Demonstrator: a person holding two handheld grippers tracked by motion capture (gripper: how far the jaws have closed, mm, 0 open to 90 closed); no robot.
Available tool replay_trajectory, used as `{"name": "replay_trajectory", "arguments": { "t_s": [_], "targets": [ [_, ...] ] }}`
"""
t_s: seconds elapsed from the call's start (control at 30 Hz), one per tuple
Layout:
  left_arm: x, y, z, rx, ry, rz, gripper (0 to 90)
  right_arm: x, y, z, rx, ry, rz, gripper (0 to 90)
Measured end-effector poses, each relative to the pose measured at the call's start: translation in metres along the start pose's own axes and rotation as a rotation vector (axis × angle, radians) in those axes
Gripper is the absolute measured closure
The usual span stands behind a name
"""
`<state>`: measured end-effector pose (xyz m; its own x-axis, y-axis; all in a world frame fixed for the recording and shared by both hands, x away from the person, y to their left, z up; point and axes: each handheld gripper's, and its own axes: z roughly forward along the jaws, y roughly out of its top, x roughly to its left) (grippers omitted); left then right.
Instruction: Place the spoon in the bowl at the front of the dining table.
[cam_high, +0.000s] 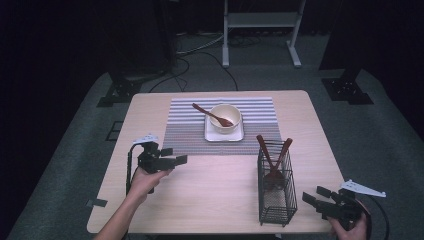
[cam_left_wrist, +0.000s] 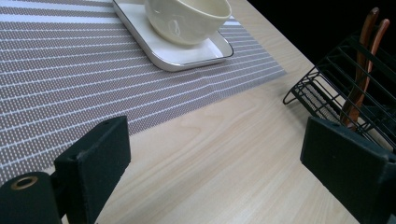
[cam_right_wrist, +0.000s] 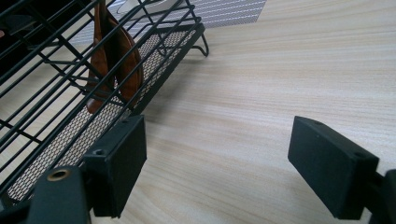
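A cream bowl (cam_high: 225, 117) sits on a white square tray (cam_high: 210, 135) on a striped placemat (cam_high: 185, 125), with a brown wooden spoon (cam_high: 210, 115) resting in it. A black wire basket (cam_high: 276, 197) at the front right holds two brown wooden utensils (cam_high: 272, 157). My left gripper (cam_high: 172, 156) hovers open at the front left of the table, its jaws wide over bare wood, facing the bowl (cam_left_wrist: 187, 18) and basket (cam_left_wrist: 345, 79). My right gripper (cam_high: 315, 197) is open just right of the basket (cam_right_wrist: 70, 84), nothing between its jaws.
The light wooden table (cam_high: 220, 185) has rounded corners, with grey floor around it. A white metal stand (cam_high: 260, 30) and dark equipment bases stand behind the table. Bare wood lies between the two grippers.
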<state>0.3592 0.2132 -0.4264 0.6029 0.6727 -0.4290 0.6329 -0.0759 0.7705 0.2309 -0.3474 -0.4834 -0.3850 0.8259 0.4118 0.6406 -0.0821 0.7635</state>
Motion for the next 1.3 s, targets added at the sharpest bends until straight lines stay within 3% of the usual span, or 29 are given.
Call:
{"name": "replay_trajectory", "arguments": {
  "t_s": [0.8,1.03,1.3],
  "targets": [
    [-0.013,-0.035,-0.024,0.01,-0.014,-0.004,7.7,0.003,0.001,0.0,0.007,-0.005,-0.007,18.3],
    [-0.011,-0.046,-0.033,0.003,-0.01,-0.017,7.7,0.004,0.001,0.001,0.012,-0.006,-0.008,18.4],
    [-0.006,-0.064,-0.039,-0.024,-0.003,-0.058,7.6,0.004,0.001,0.002,0.012,-0.008,-0.008,18.3]
  ]
}}
